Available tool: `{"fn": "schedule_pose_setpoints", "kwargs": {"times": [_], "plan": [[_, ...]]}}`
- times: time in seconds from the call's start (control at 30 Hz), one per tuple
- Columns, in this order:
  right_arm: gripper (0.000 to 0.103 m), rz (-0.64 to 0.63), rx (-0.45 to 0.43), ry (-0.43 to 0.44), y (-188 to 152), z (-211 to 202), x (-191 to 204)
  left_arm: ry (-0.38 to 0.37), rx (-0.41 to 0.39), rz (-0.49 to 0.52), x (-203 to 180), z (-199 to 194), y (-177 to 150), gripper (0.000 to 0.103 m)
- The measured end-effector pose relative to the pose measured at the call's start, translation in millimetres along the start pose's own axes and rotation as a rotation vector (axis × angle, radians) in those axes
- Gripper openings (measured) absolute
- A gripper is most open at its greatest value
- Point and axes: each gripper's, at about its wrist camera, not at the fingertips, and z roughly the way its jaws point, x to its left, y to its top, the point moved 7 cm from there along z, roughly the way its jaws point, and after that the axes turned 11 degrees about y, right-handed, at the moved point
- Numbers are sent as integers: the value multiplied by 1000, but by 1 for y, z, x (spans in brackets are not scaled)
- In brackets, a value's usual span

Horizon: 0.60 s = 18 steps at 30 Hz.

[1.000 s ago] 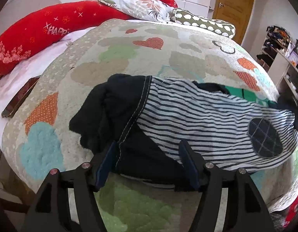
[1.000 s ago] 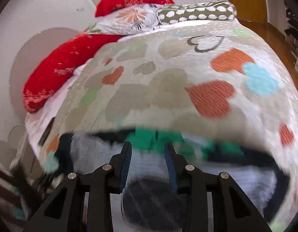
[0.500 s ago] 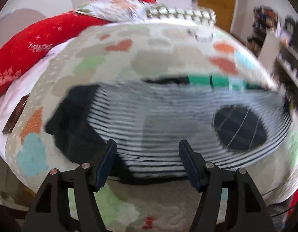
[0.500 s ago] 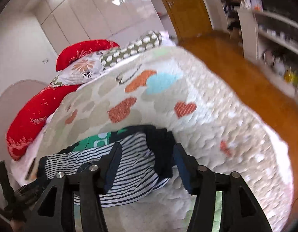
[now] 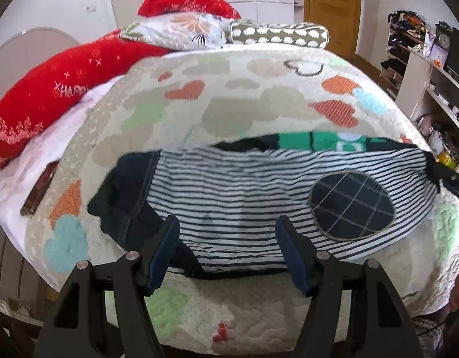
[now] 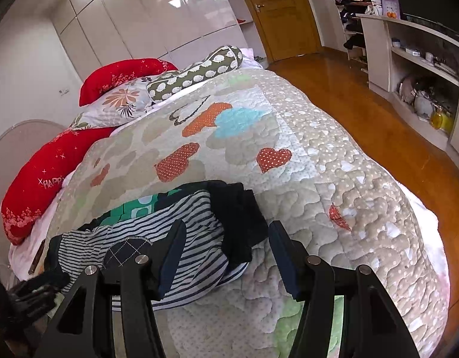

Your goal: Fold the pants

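Observation:
The striped pants [image 5: 244,197] lie folded in a flat bundle on the heart-patterned quilt [image 5: 223,104], with a dark checked knee patch [image 5: 351,205], dark cuffs [image 5: 125,197] at the left and a green part [image 5: 322,142] at the back. My left gripper [image 5: 229,250] is open and empty, just above the bundle's near edge. In the right wrist view the pants [image 6: 187,238] lie left of centre. My right gripper [image 6: 226,259] is open and empty, over their dark right end [image 6: 238,217].
Red, floral and spotted pillows [image 5: 199,26] lie at the head of the bed. A dark flat object [image 5: 38,191] lies on the white sheet at the left. A shelf unit [image 6: 414,68], a wooden floor [image 6: 363,113] and a door [image 6: 277,15] are to the right.
Both grippers have pulled back from the pants and stand open. The right gripper swung to the bundle's right end; the left view shifted right, centring the striped fabric.

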Motion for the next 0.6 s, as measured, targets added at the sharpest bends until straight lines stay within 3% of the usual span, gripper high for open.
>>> {"fn": "schedule_pose_setpoints", "kwargs": {"times": [0.07, 0.47, 0.6], "plan": [[64, -6, 2, -3, 0, 0, 1, 3, -6, 5, -1, -7, 2, 70], [65, 13, 20, -17, -6, 6, -4, 0, 24, 32, -6, -5, -1, 70], [65, 21, 19, -18, -7, 6, -7, -84, 27, 38, -14, -8, 21, 70]]}}
